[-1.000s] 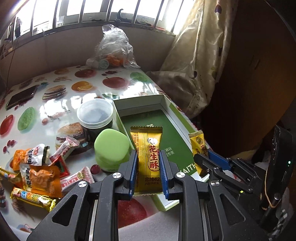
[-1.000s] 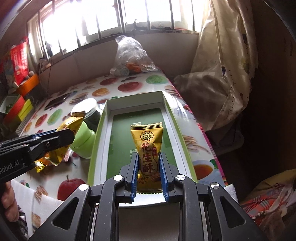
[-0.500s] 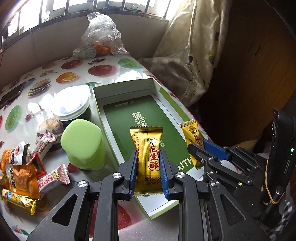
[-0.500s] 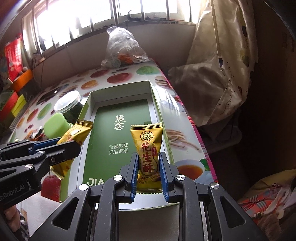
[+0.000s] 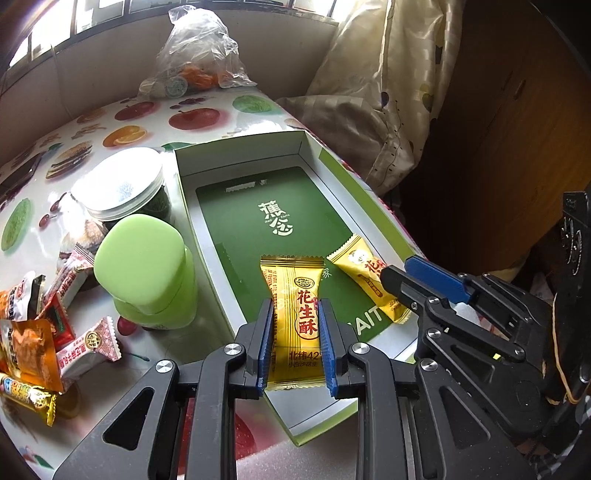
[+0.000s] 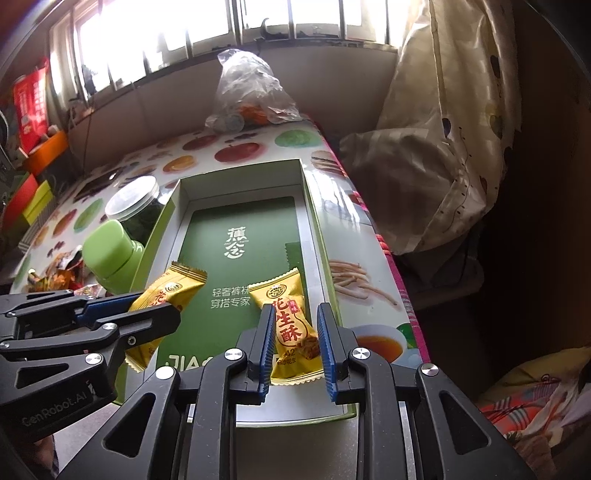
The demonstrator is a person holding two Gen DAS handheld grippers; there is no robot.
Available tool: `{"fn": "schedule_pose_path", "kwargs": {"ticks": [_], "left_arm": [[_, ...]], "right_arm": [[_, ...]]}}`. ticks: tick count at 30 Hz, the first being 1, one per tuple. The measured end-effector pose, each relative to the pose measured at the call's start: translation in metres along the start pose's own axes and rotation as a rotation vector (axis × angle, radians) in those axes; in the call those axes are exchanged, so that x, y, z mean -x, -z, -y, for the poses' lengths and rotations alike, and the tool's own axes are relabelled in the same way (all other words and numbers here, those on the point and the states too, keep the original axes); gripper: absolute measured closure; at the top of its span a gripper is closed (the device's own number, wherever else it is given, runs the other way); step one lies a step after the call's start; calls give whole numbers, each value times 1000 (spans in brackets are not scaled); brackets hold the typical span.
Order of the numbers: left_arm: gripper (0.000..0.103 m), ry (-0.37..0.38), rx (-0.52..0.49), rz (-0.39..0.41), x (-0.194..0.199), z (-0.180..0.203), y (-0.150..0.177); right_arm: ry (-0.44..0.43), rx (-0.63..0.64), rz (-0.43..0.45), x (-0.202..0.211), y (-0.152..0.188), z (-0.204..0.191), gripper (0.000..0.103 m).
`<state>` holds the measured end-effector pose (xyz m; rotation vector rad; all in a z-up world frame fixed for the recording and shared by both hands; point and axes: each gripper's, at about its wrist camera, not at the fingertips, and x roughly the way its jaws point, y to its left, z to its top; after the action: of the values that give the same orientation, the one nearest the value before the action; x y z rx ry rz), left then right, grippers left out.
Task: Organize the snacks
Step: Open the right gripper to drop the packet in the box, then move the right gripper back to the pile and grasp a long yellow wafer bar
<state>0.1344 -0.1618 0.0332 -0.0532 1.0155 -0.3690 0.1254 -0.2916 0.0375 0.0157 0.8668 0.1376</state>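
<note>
A: What's in each claw?

B: Left claw [image 5: 295,332] clamps a yellow packet [image 5: 295,325] reading 花生酥, over the green box [image 5: 236,162]. Right claw [image 6: 293,339] stands parted around its twin packet [image 6: 288,325], tilted in the box.

A: Other writing?

B: The box floor reads 轻奢裤袜穿搭专家. Loose snacks [image 5: 55,332] lie on the bench [image 5: 92,387].

Fruit-print surface [image 5: 122,122], clear plastic bag [image 5: 195,48] by the wall, green-capped bottle [image 5: 147,273], white-lidded jar [image 5: 122,188] just behind, patterned curtain [image 6: 443,129], barred window [image 6: 221,26]
</note>
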Motion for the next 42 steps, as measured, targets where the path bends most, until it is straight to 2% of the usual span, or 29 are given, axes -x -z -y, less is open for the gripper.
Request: {"fn": "schedule_pose_path", "kwargs": {"ticks": [6,8,9,23,27,32,36,38,42], "left_arm": [[77,2,-18,2,0,2,3],[63,6,-15,4,2,1,3],[62,5,-17,9,4,1,4],[61,3,-10,52,36,-13,15],[60,-11,-15,87,52,-19,21],[60,-18,24,111,70,-39,29],[59,-53,89,123,79,-65,40],[52,-78,117,126,83,-80,47],[51,-116,188,127,91,-110,57]], "right_arm": [[-6,-23,12,6,0,1,75],[-8,-31,15,9,0,1,74],[-7,-33,16,10,0,1,73],[-10,-75,55,35,2,-12,64],[-26,-74,76,44,3,-22,61],[-56,-61,93,50,2,-41,59],[-97,-17,103,52,2,-65,58],[-123,7,103,51,2,-78,58],[-164,70,84,44,3,-105,57]]}}
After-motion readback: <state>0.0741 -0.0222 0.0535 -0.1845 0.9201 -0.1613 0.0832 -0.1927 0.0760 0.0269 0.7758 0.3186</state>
